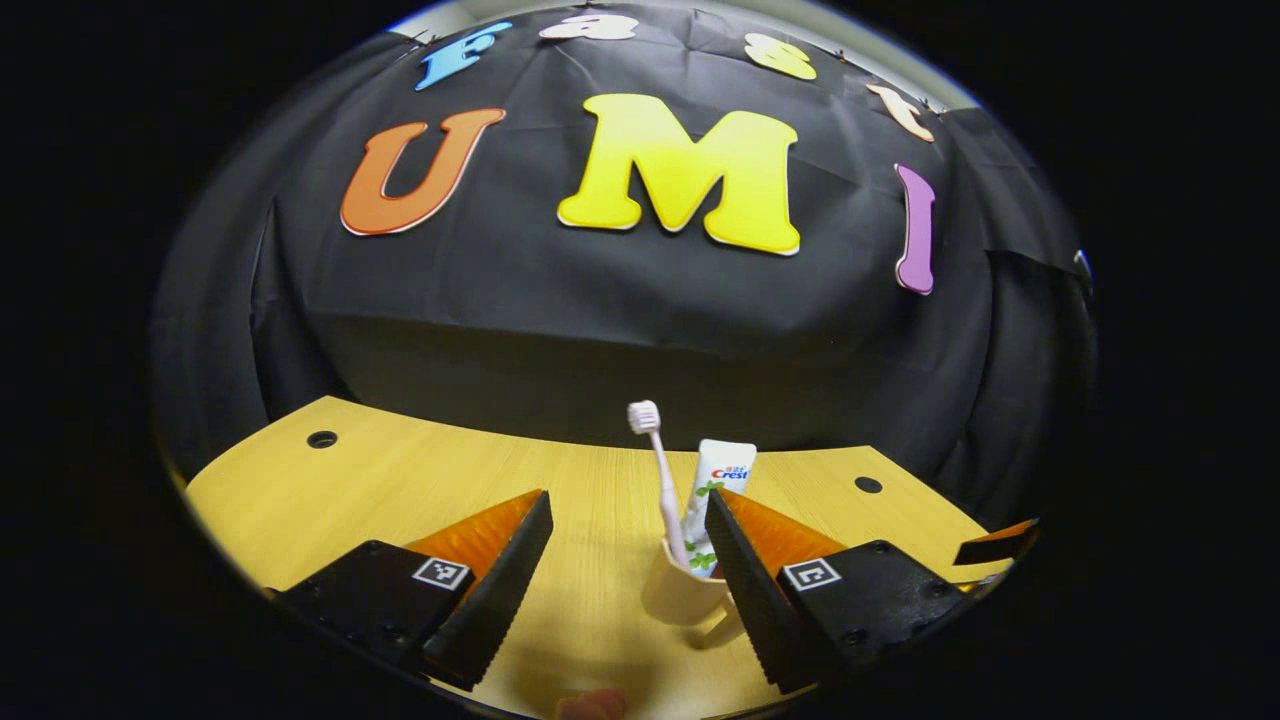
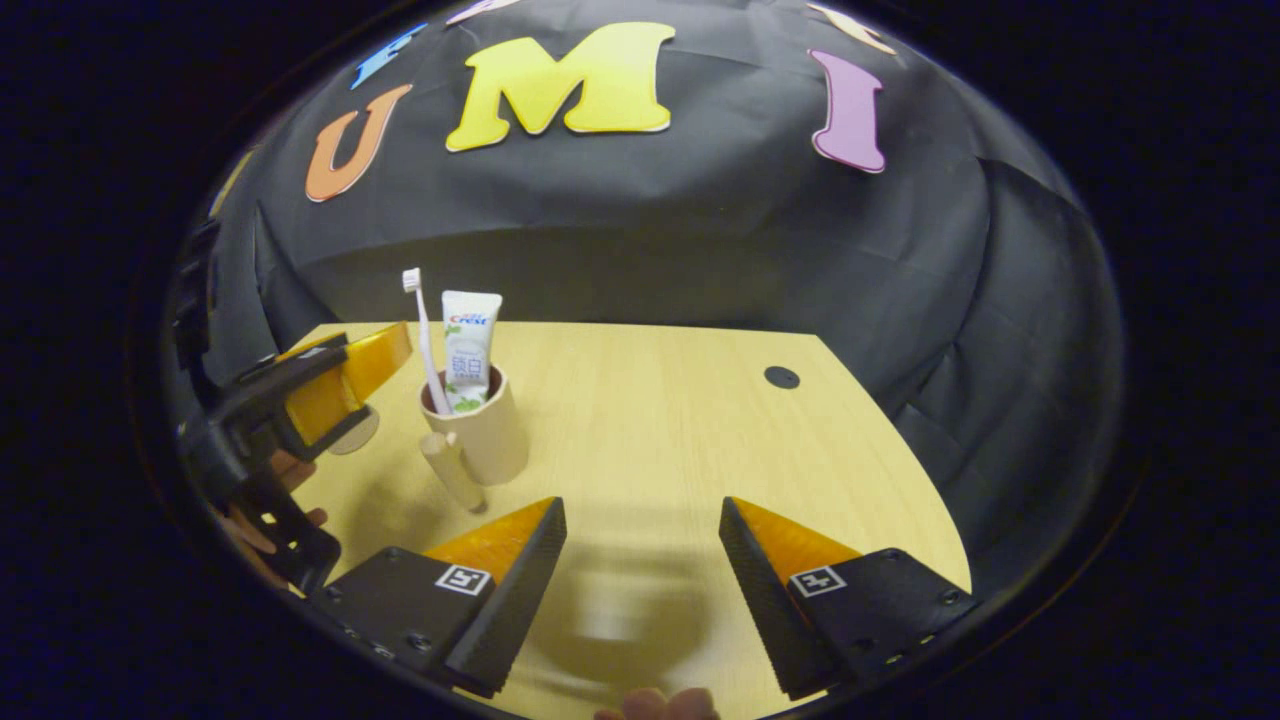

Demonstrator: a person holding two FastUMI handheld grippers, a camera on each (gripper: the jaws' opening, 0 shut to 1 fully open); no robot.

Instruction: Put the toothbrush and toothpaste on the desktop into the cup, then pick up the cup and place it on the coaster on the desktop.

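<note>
In the left gripper view, the left tongs (image 1: 628,535) stand spread wide over the wooden bench (image 1: 400,480), gripping nothing. Between their fingers, close against the right-hand one, sits the beige cup (image 1: 682,592), its handle pointing toward the camera. A pink toothbrush (image 1: 658,475) stands upright in the cup, bristles at the top, and just to its right the white toothpaste tube (image 1: 722,490) leans in the same cup. Two round holes pierce the bench near its far corners.

In the right gripper view, the left tongs (image 2: 340,385) show at the far left with a hand (image 2: 285,480) behind them, just beside the cup (image 2: 490,430) but apart from it; a round coaster (image 2: 355,432) peeks out below them. The toothbrush (image 2: 425,335) and toothpaste (image 2: 468,350) stand in the cup. Farther right, the right tongs (image 2: 640,560) hang spread and empty above bare bench.
</note>
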